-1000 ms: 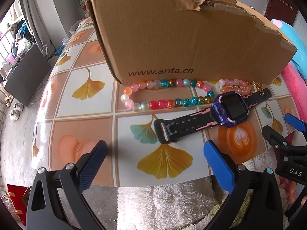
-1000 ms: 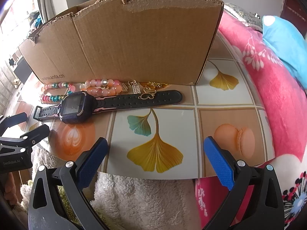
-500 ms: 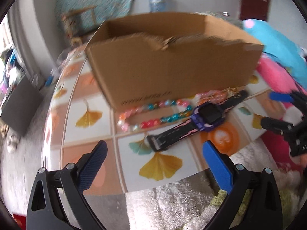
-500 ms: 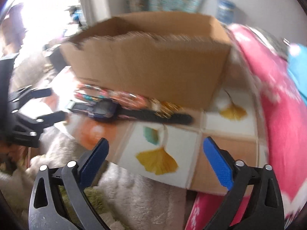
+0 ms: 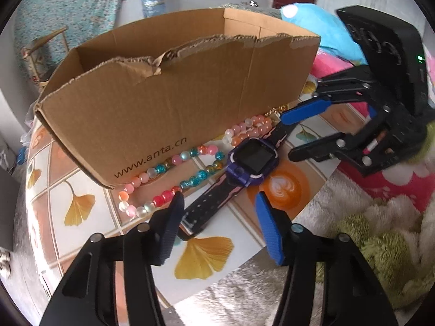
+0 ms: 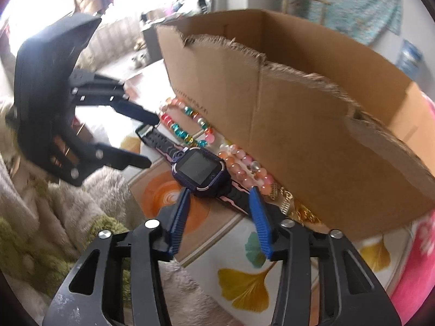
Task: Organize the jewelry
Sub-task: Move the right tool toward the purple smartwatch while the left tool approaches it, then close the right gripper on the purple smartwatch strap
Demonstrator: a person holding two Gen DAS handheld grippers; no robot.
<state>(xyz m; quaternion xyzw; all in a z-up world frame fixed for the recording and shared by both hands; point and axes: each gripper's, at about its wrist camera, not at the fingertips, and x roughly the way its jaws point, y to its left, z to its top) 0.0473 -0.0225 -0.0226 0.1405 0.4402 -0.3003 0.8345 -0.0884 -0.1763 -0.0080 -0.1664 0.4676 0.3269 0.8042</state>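
ginkgo-print table (image 5: 81, 203) carries a torn cardboard box (image 5: 168, 103), walling beads (image 5: 174, 165) behind the watch (image 5: 252, 163). both grippers, left (image 5: 217, 203) and right (image 6: 218, 194), spread wide, straddle its strap.

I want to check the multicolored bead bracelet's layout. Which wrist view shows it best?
The left wrist view: the multicolored bead bracelet lies as a nearly full loop against the cardboard box. The right wrist view shows it smaller, farther off and blurred.
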